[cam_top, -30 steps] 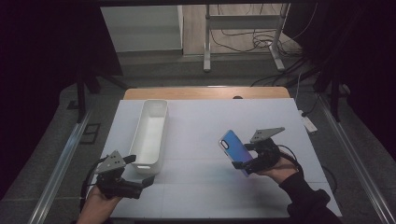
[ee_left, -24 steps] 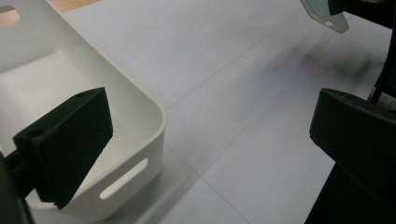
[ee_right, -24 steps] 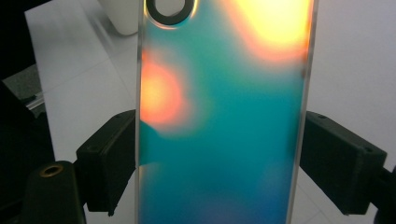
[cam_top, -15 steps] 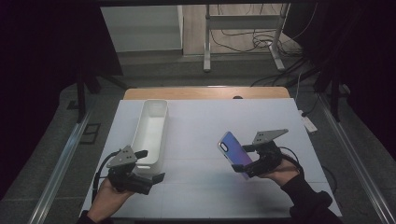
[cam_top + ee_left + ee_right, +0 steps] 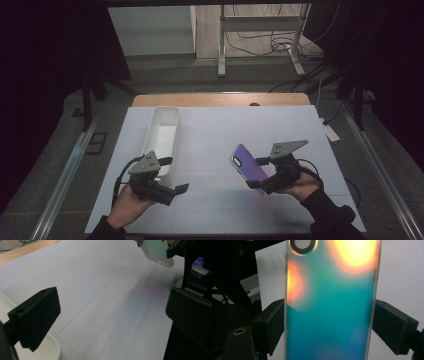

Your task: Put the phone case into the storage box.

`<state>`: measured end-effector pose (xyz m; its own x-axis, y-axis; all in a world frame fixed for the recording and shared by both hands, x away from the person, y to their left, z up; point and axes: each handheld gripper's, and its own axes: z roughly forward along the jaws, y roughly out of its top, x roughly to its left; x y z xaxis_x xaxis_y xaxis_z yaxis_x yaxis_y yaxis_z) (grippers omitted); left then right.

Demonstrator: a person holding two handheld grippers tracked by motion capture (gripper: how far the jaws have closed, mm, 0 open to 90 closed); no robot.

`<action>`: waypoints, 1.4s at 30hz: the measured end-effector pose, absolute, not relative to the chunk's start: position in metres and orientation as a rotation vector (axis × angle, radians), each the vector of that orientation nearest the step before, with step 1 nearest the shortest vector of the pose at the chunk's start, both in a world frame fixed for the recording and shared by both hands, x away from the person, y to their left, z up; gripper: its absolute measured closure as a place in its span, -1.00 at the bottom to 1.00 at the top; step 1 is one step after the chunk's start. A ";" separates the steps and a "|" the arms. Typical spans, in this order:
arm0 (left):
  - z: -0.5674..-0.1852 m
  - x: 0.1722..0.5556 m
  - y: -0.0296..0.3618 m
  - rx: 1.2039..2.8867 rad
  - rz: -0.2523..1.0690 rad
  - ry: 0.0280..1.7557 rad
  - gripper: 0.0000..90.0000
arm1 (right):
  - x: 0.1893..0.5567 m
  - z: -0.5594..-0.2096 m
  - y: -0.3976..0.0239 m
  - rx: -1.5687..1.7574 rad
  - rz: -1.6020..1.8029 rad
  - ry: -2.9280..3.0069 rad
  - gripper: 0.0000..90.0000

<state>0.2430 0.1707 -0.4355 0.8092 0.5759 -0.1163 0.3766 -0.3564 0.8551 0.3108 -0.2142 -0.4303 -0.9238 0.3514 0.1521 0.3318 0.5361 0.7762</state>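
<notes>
At the left of the high view, the left gripper (image 5: pixel 172 192) was held low over the near part of the white table (image 5: pixel 220 135), just off the near end of the long white tray (image 5: pixel 162 137), which lay lengthwise toward the far edge. Its jaws were seen standing well apart in the left gripper view, with bare table surface between them and nothing gripped; a rounded corner of the tray (image 5: pixel 51 350) was visible beneath the left-hand jaw. Farther off in that same view, the lower end of the phone case (image 5: pixel 156 251) was seen raised above the table.

Toward the right of the high view, the iridescent phone case (image 5: pixel 248 167) was held clear of the table, tilted, well apart from the tray. It was clamped by the right gripper (image 5: pixel 260 181), the jaws being pressed against its two long edges. In the right gripper view the case (image 5: pixel 329 315) was shown upright between the two black jaws, its round camera opening at the top, with teal and orange sheen across its back.
</notes>
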 end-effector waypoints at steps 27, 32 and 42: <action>-0.430 0.259 0.141 1.934 0.130 0.559 -0.99 | 0.301 -0.429 -0.201 0.470 1.491 2.763 -0.63; -0.429 0.262 0.134 1.931 0.109 0.530 -0.99 | 0.299 -0.428 -0.199 0.443 1.519 2.766 -0.63; -0.428 0.266 0.120 1.930 0.077 0.469 -1.00 | 0.297 -0.427 -0.196 0.385 1.574 2.766 -0.63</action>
<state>0.2665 0.1197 -0.4284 0.9198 0.3570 -0.1630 0.2865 -0.3269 0.9006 0.2966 -0.1957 -0.4267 -0.9691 0.1759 0.1730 0.2386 0.4894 0.8388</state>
